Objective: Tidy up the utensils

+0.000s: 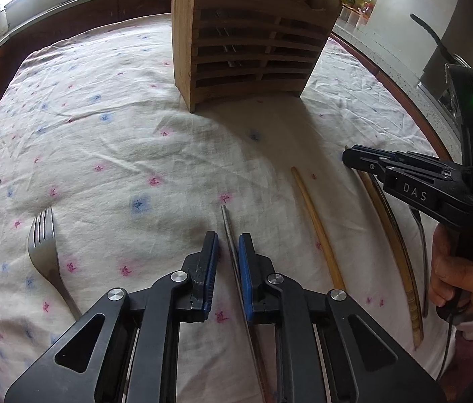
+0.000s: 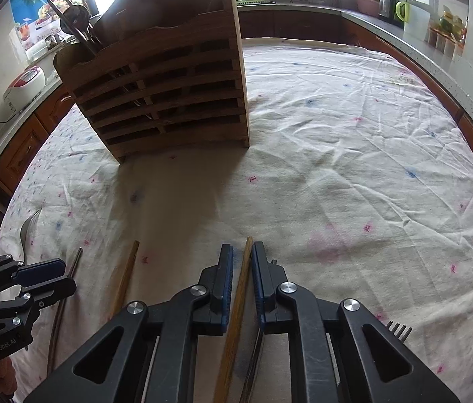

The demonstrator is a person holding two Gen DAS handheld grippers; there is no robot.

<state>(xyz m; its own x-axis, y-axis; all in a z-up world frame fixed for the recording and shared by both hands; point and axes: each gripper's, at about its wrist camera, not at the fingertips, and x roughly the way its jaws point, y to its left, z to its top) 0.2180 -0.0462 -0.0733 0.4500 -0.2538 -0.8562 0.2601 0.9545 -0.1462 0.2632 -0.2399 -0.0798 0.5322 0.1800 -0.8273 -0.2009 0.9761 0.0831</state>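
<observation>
A slatted wooden utensil holder (image 1: 249, 37) (image 2: 166, 90) stands on the tablecloth with utensils in it. My left gripper (image 1: 229, 248) is open, its jaws straddling a thin metal chopstick (image 1: 228, 226) (image 2: 76, 262) that lies on the cloth. My right gripper (image 2: 242, 257) (image 1: 348, 158) is open, its jaws either side of a wooden chopstick (image 2: 244, 262) (image 1: 390, 231) lying flat. A second wooden chopstick (image 1: 313, 221) (image 2: 127, 275) lies between the two. A steel fork (image 1: 43, 252) (image 2: 28, 228) lies at the left.
Another fork (image 2: 399, 329) lies partly under my right gripper, with a dark metal utensil (image 1: 422, 252) beside it. The flowered white cloth (image 2: 353, 154) covers the table. Kitchen counters (image 2: 404, 33) with jars and a kettle ring the table.
</observation>
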